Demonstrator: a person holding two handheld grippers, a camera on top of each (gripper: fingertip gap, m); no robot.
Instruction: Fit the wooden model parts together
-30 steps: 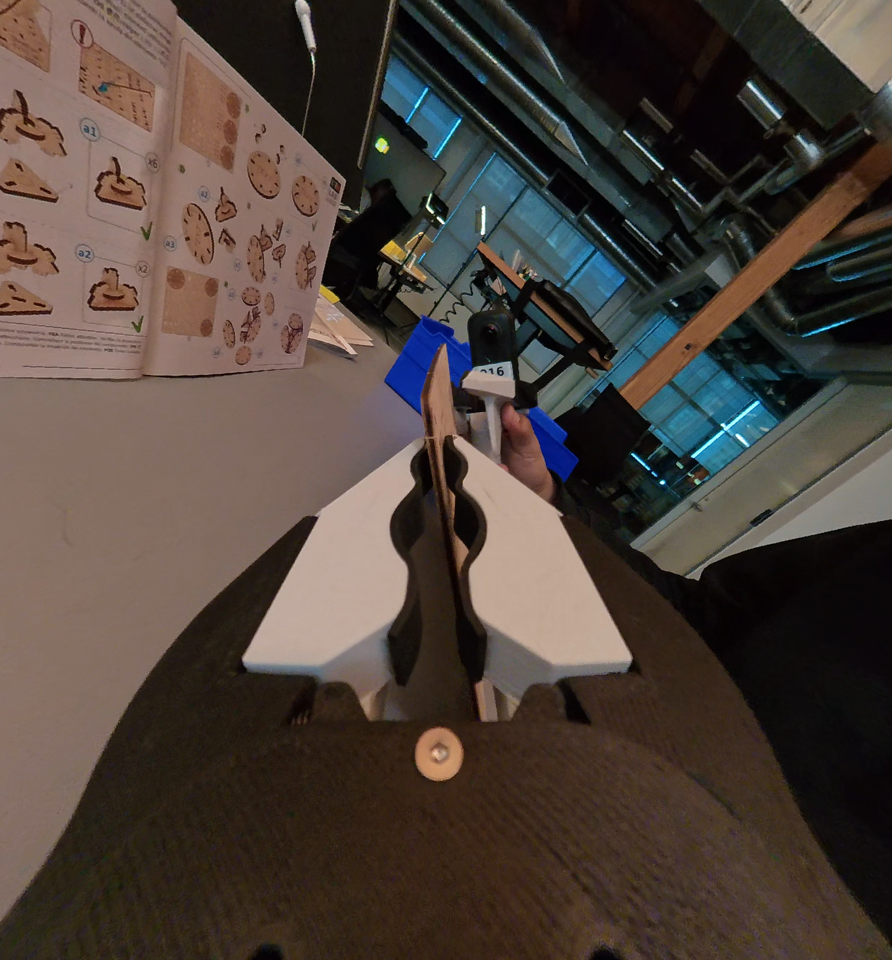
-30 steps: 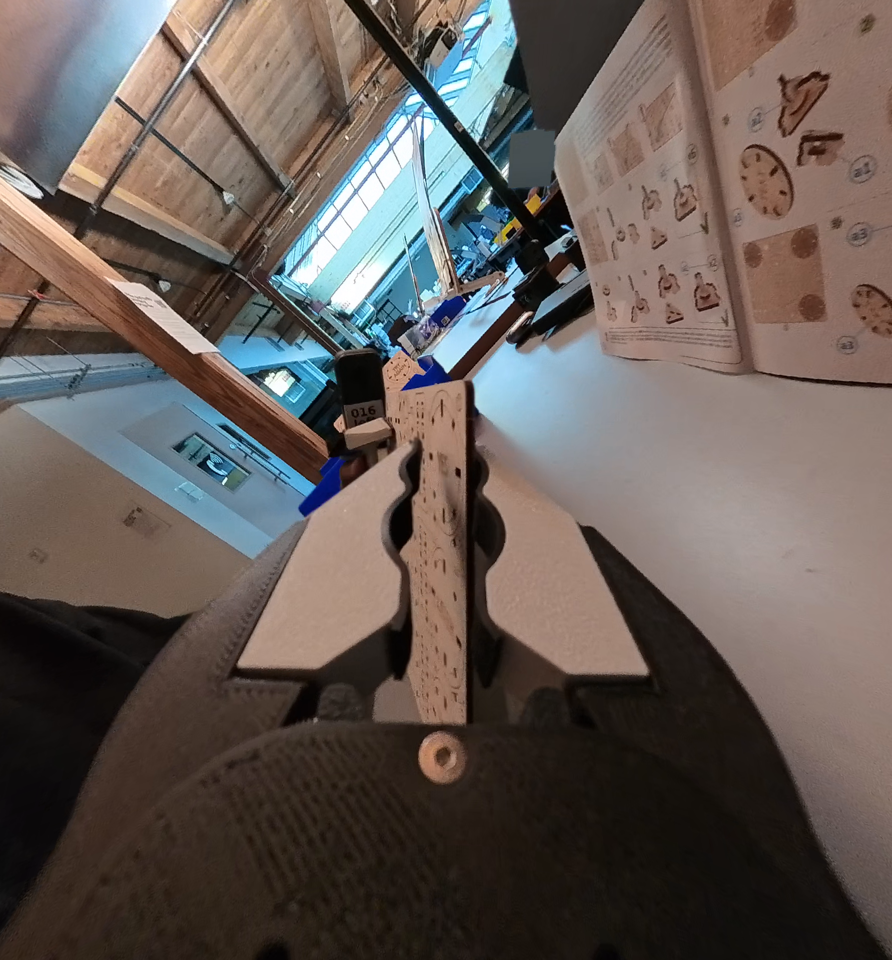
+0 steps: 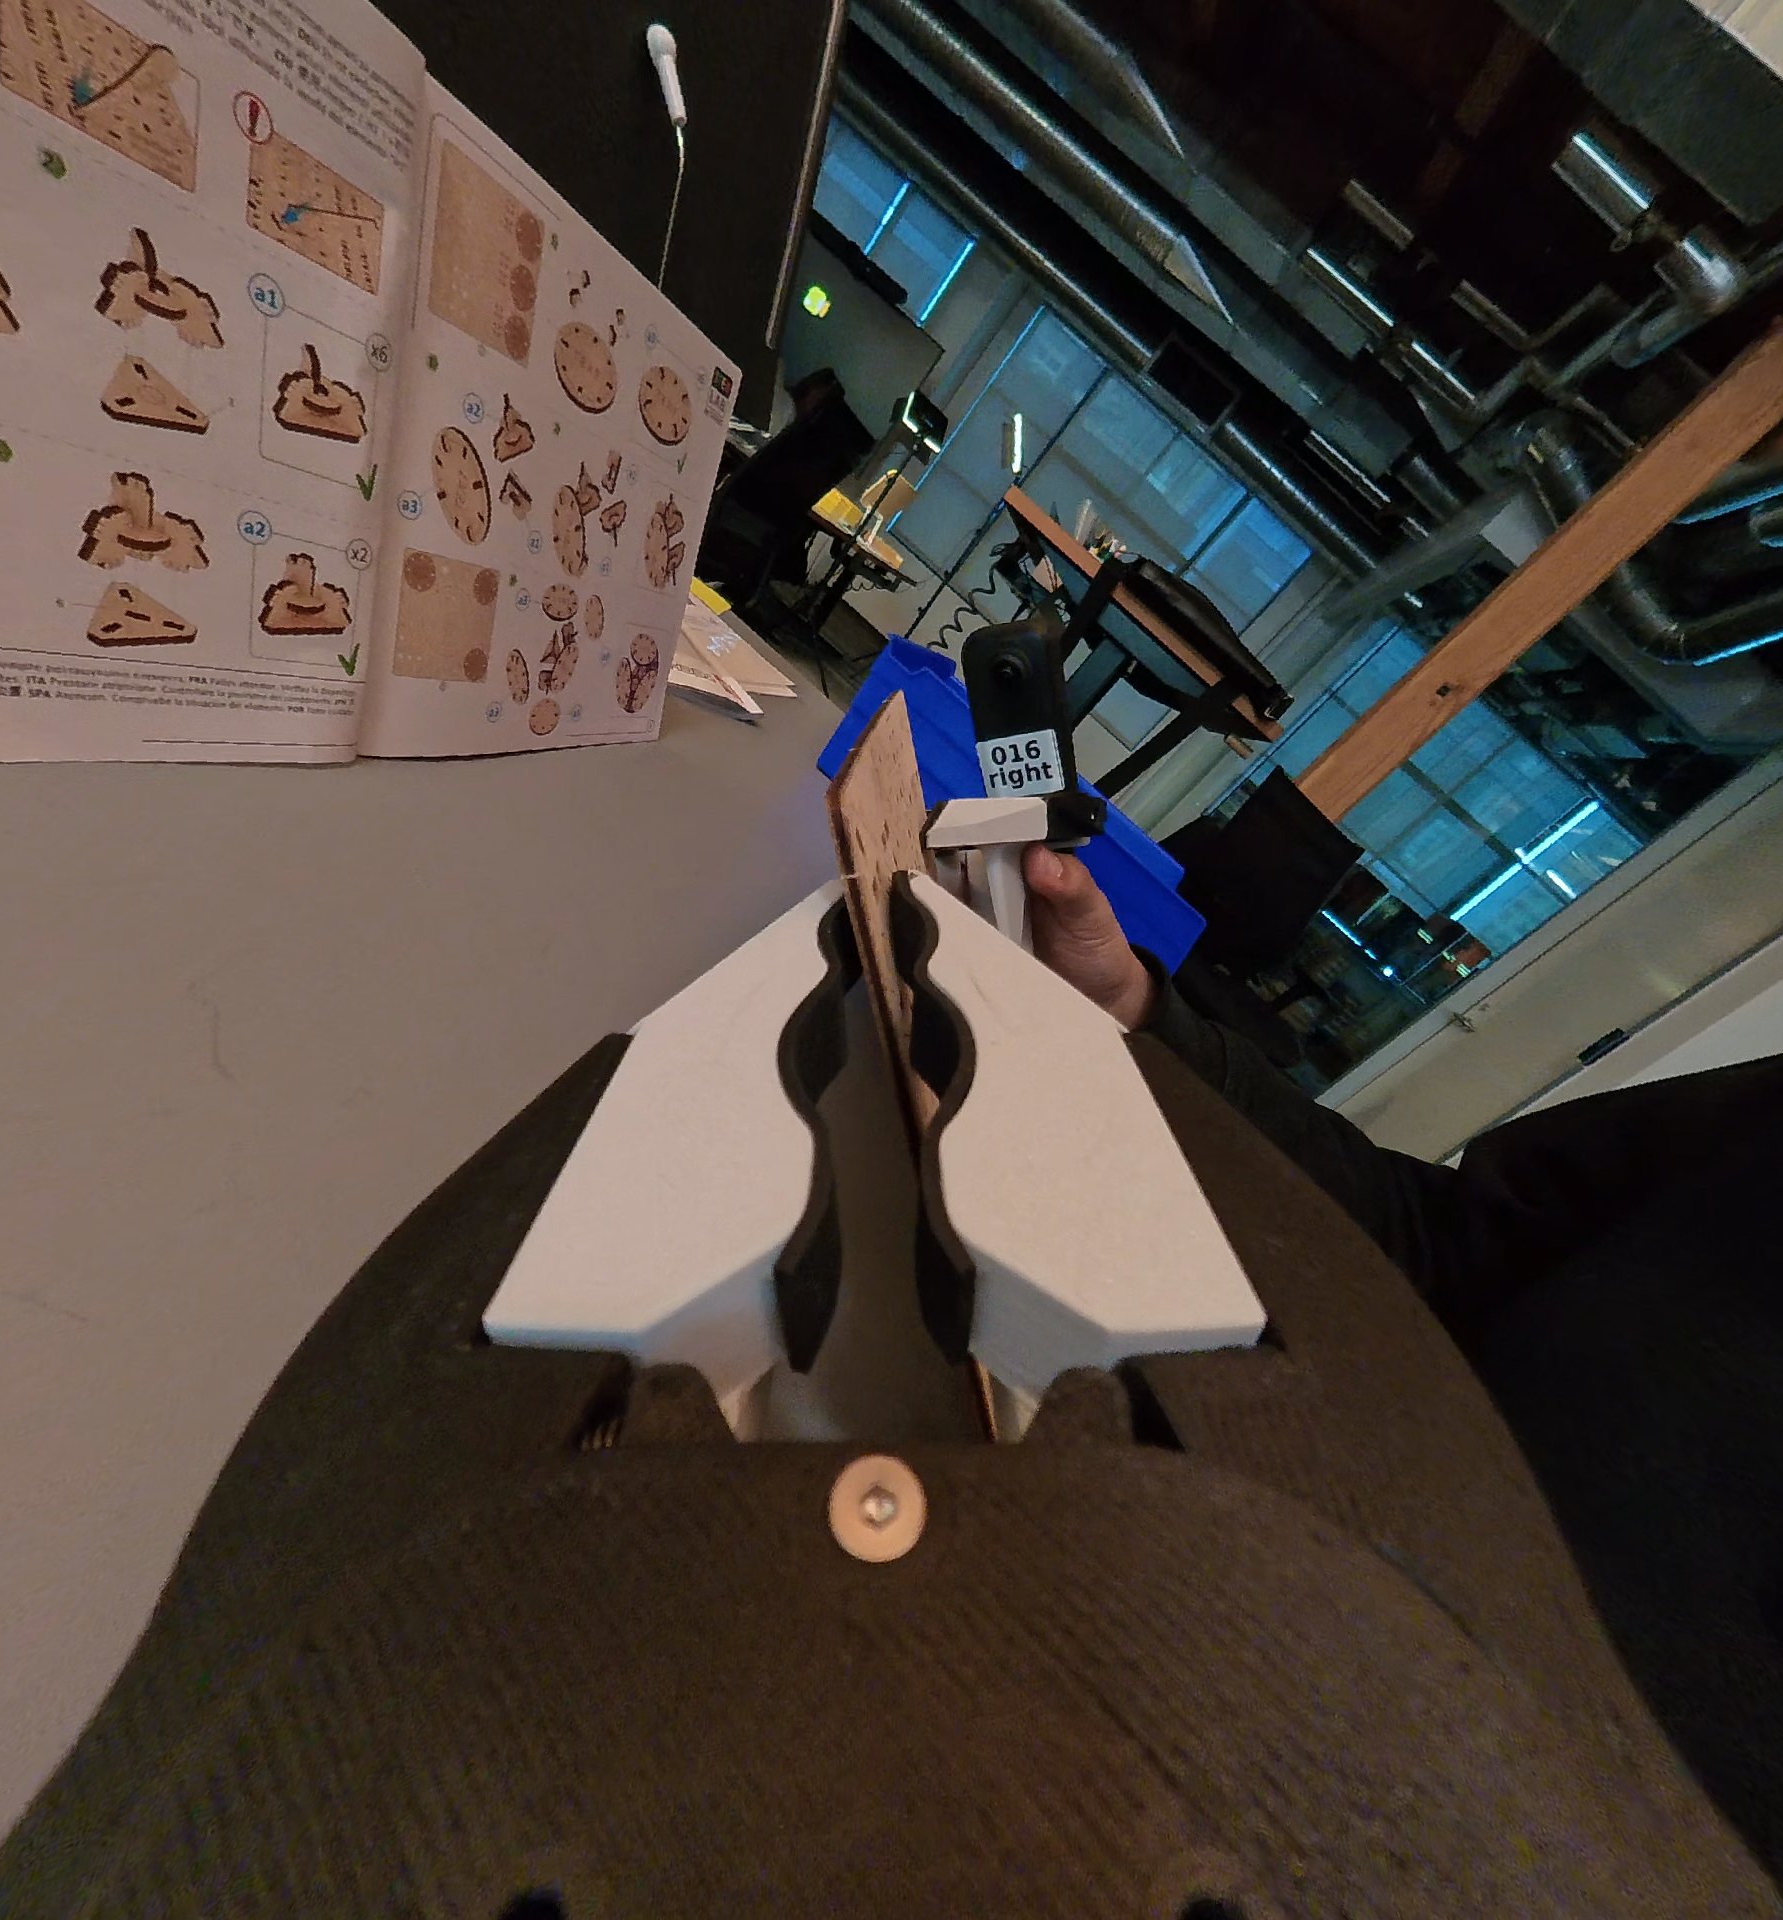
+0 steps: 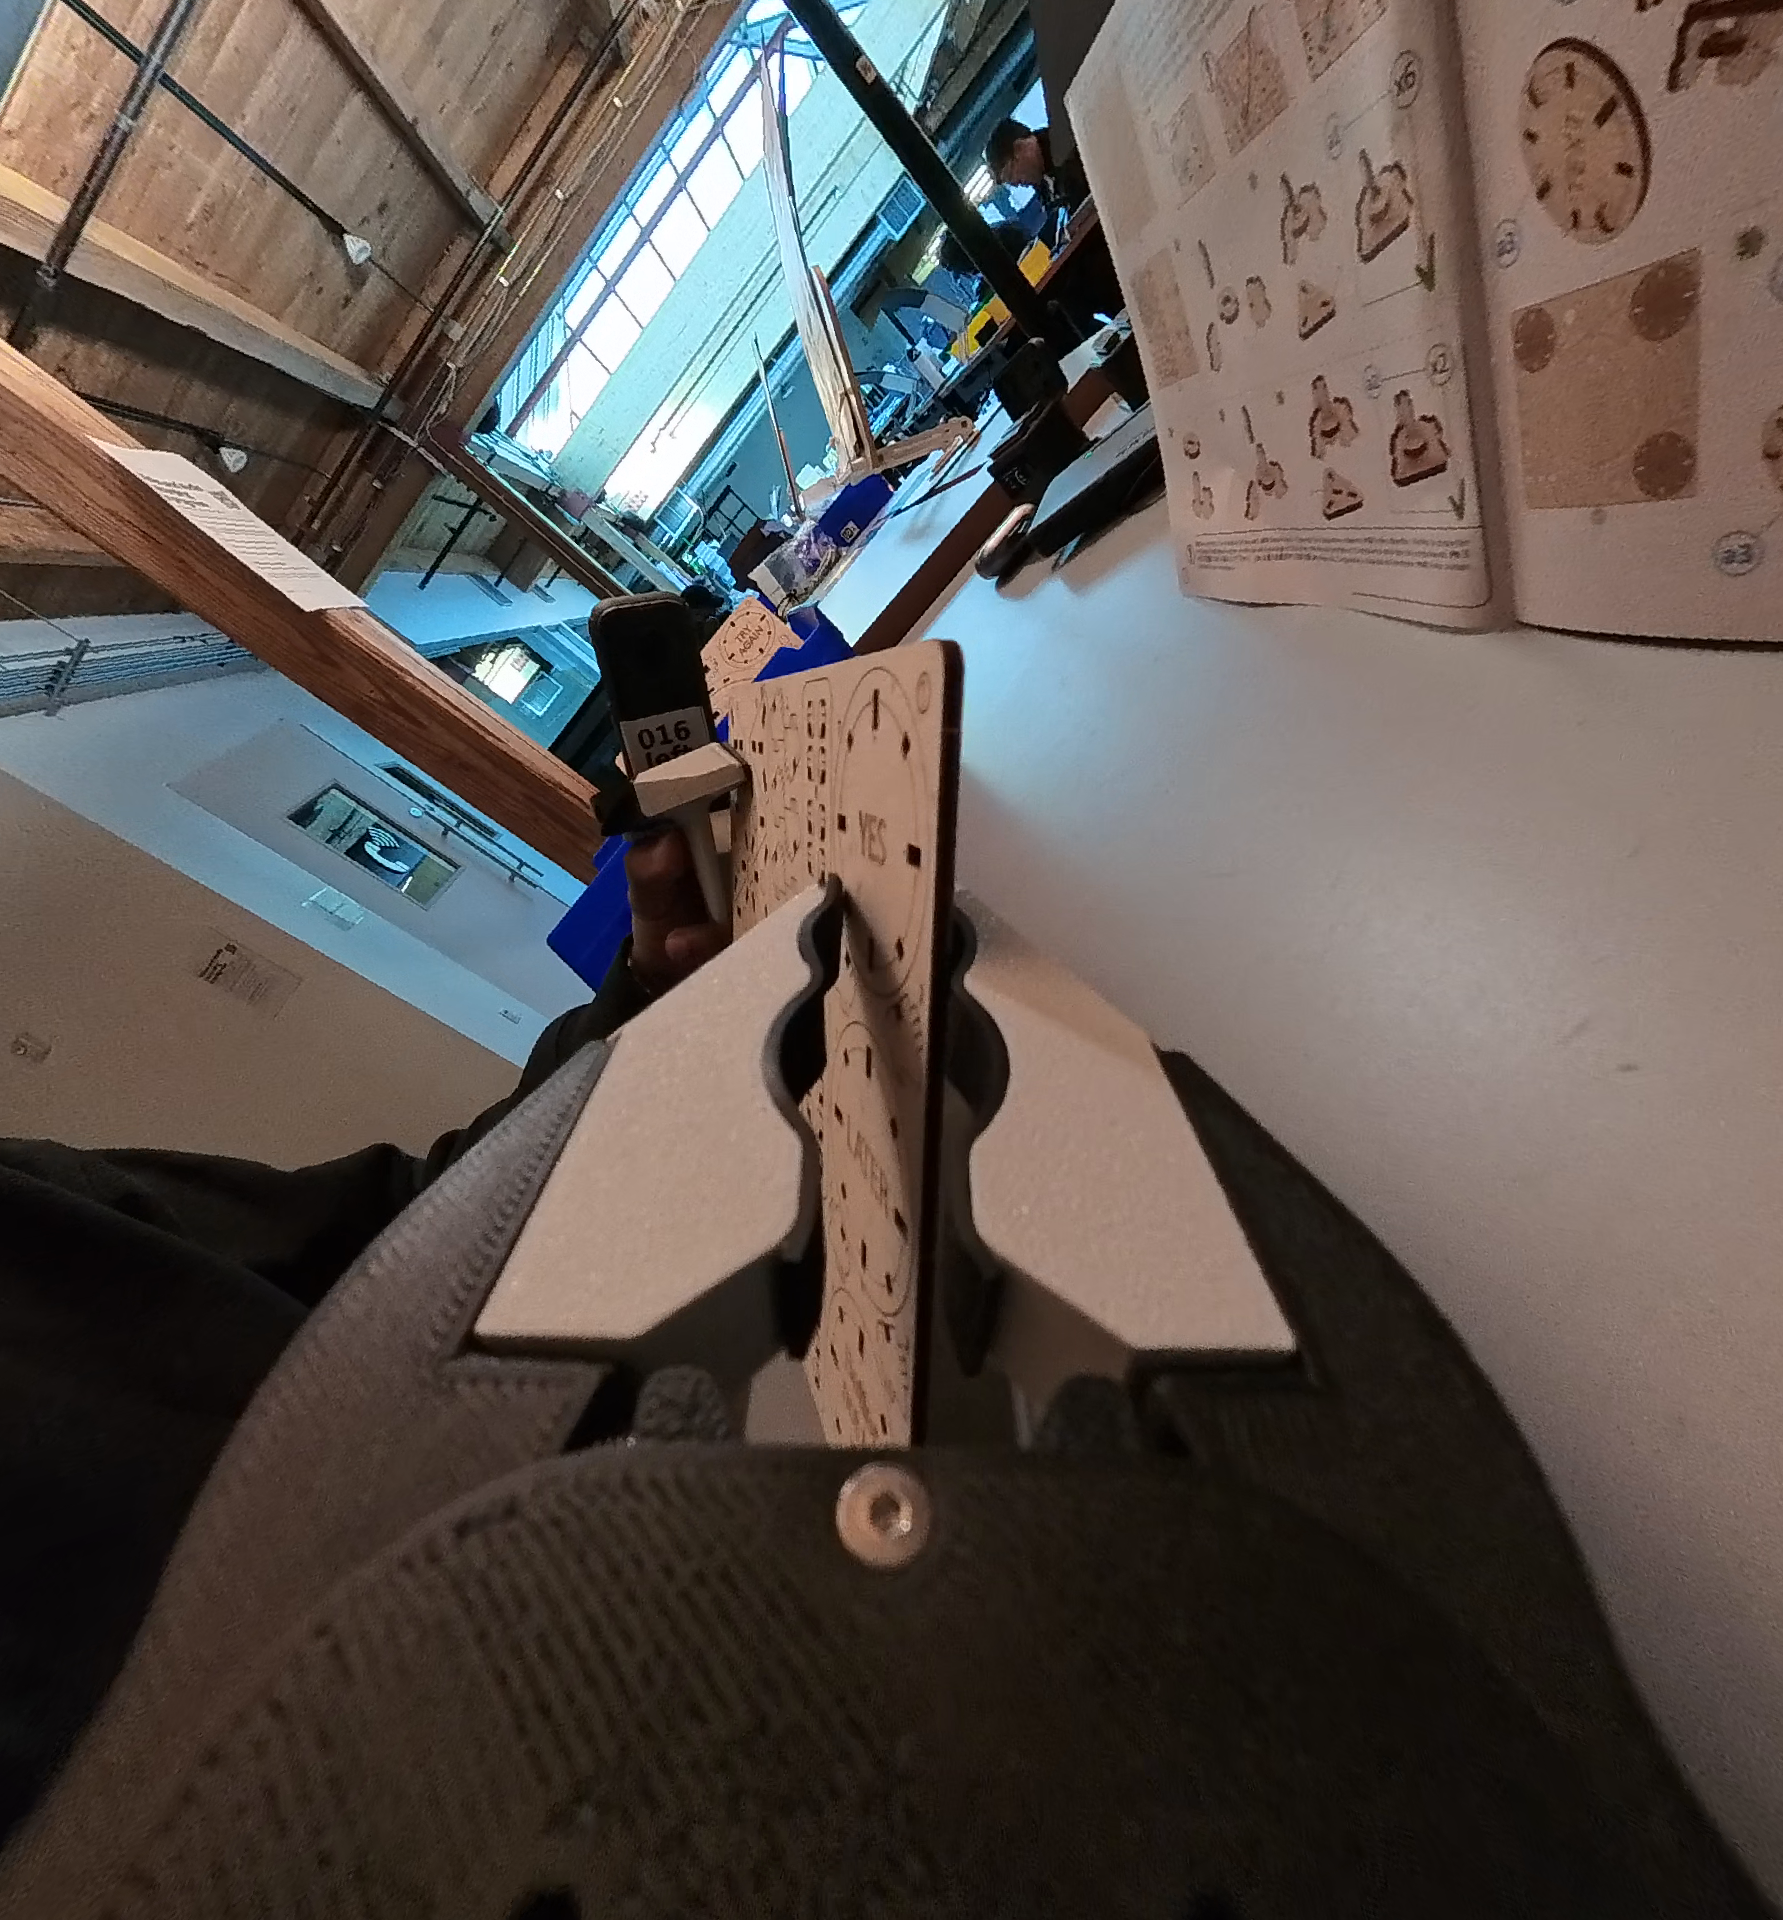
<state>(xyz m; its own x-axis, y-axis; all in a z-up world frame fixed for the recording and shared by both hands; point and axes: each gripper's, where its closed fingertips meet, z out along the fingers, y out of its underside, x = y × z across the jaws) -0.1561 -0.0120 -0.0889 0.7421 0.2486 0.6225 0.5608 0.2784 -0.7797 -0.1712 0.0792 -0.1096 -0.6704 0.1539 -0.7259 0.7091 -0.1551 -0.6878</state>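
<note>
We're gripping plywood sheet (image 4: 892, 821) edge-on, off table (image 3: 243, 1039), both ends: left gripper (image 3: 871, 899) clamping tight, right gripper (image 4: 892, 914) pinching opposite edge. Sheet's long axis running between grippers; booklet (image 3: 295, 416) lying far left.

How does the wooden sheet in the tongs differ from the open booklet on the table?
The wooden sheet is a brown board with cut outlines; the booklet is white paper, open at two pages. The sheet is up off the table between the left tongs and right tongs; the booklet rests on it. Both show round dial shapes.
</note>
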